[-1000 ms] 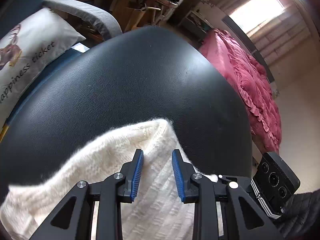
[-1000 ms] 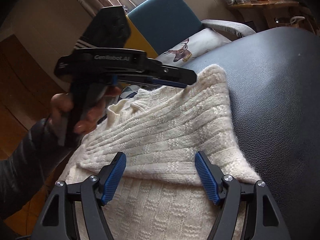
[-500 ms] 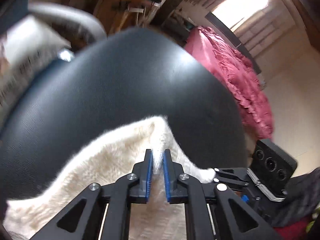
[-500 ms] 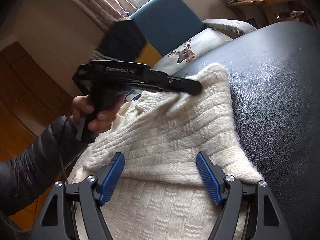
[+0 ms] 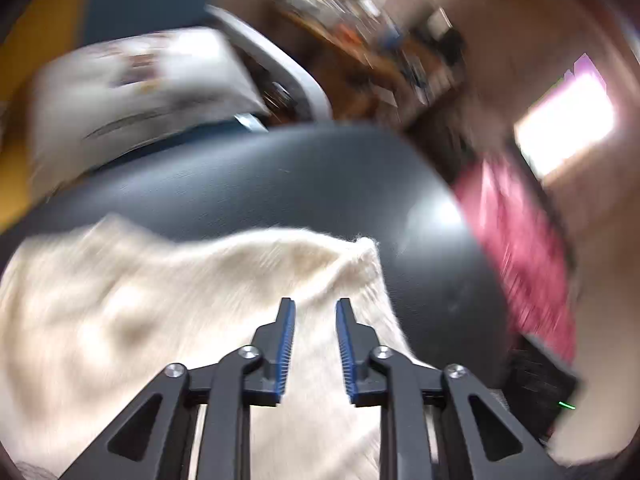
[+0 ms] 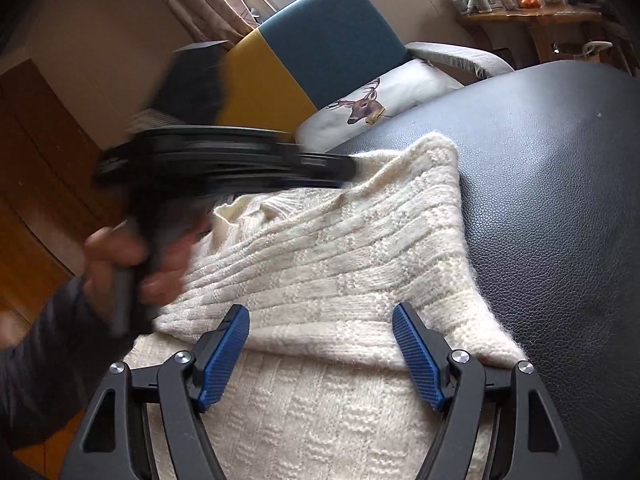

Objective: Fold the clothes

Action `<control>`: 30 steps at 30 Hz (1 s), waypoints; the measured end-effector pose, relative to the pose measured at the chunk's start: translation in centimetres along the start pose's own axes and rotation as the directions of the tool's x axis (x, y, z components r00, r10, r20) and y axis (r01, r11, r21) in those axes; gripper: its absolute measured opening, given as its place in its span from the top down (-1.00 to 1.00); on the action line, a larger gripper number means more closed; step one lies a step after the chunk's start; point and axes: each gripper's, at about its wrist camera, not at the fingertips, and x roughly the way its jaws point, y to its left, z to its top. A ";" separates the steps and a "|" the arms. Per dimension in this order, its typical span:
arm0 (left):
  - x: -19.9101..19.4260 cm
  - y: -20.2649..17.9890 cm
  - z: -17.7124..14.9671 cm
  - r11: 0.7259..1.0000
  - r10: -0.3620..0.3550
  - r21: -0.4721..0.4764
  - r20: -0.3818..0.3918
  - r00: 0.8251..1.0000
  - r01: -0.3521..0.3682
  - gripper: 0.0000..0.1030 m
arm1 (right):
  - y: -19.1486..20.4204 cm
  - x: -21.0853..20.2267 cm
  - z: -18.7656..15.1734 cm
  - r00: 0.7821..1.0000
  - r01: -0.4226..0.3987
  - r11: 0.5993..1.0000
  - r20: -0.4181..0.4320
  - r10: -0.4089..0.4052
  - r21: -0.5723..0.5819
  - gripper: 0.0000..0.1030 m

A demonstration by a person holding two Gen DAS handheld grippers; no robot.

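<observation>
On the black table (image 6: 560, 200), the cream sweater (image 6: 328, 272) lies part-folded; both jaws spread, next fold needs gripping.

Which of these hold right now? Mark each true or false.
1. The right hand-held gripper is open over the cream sweater. True.
2. The sweater lies on a red surface. False: it lies on the black leather surface.
3. The left hand-held gripper is clamped shut on the sweater. False: its jaws stand apart.
4. A deer-print cushion sits on the blue and yellow chair. True.
</observation>
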 end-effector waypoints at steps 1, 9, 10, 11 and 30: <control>-2.6 1.3 -1.7 0.997 -0.004 -0.071 0.048 0.999 0.008 0.57 | 0.0 0.0 0.0 1.000 0.000 1.000 0.000 0.000 0.001 -0.47; -22.0 13.6 -23.3 0.789 0.324 -0.587 0.145 0.935 -0.182 0.53 | 3.3 -0.7 -0.2 0.989 0.147 0.985 0.001 -0.147 -0.095 -0.46; -24.8 14.8 -26.3 0.735 0.418 -0.633 0.140 0.898 -0.243 0.53 | 4.7 -1.2 -0.6 0.991 0.136 0.984 0.018 -0.135 -0.116 -0.46; -27.6 16.0 -29.4 0.669 0.498 -0.690 0.139 0.856 -0.277 0.53 | 6.1 -1.8 -1.0 0.992 0.127 0.982 0.034 -0.123 -0.138 -0.47; -39.5 32.7 -47.1 0.271 0.481 -0.872 0.490 0.727 0.408 0.59 | 22.7 -0.2 -9.5 0.987 0.071 0.901 -0.101 -0.126 -0.428 -0.69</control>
